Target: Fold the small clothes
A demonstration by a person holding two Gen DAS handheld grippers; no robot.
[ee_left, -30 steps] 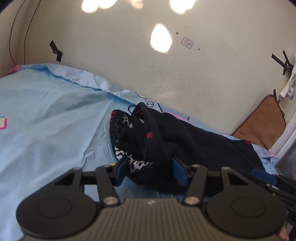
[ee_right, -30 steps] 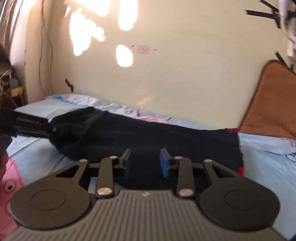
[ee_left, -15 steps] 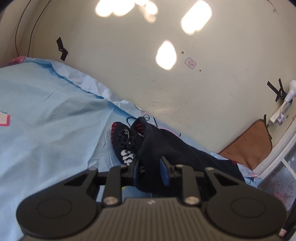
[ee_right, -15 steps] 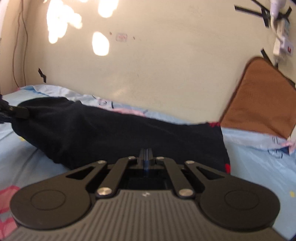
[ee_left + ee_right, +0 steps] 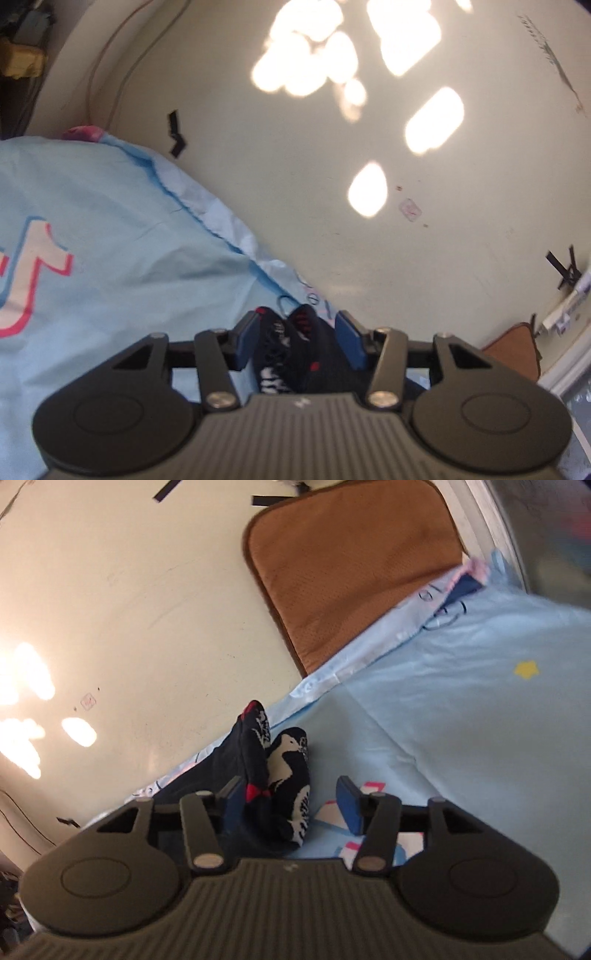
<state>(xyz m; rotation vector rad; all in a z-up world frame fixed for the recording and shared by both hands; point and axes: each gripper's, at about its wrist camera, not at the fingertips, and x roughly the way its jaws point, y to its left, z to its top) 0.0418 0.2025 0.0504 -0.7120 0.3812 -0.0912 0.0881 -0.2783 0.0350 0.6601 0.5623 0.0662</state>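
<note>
A small dark navy garment with white and red patterns lies bunched on the light blue bedsheet by the wall. In the left wrist view the garment (image 5: pixel 291 350) sits between the spread fingers of my left gripper (image 5: pixel 297 338), which is open and not pinching it. In the right wrist view the garment (image 5: pixel 273 771) lies in a heap with its patterned ends sticking up, between the spread fingers of my right gripper (image 5: pixel 290 805), nearer the left finger. That gripper is open too.
A cream wall (image 5: pixel 369 221) runs along the far edge of the bed. A brown cushion (image 5: pixel 351 565) leans on the wall at the right. The bedsheet (image 5: pixel 92 258) spreads left, and also right in the right wrist view (image 5: pixel 461 701). Cables hang at the far left.
Both grippers have opened: the left was closing on the garment, the right was fully shut. Both have tilted and turned, and the garment now lies bunched instead of stretched out.
</note>
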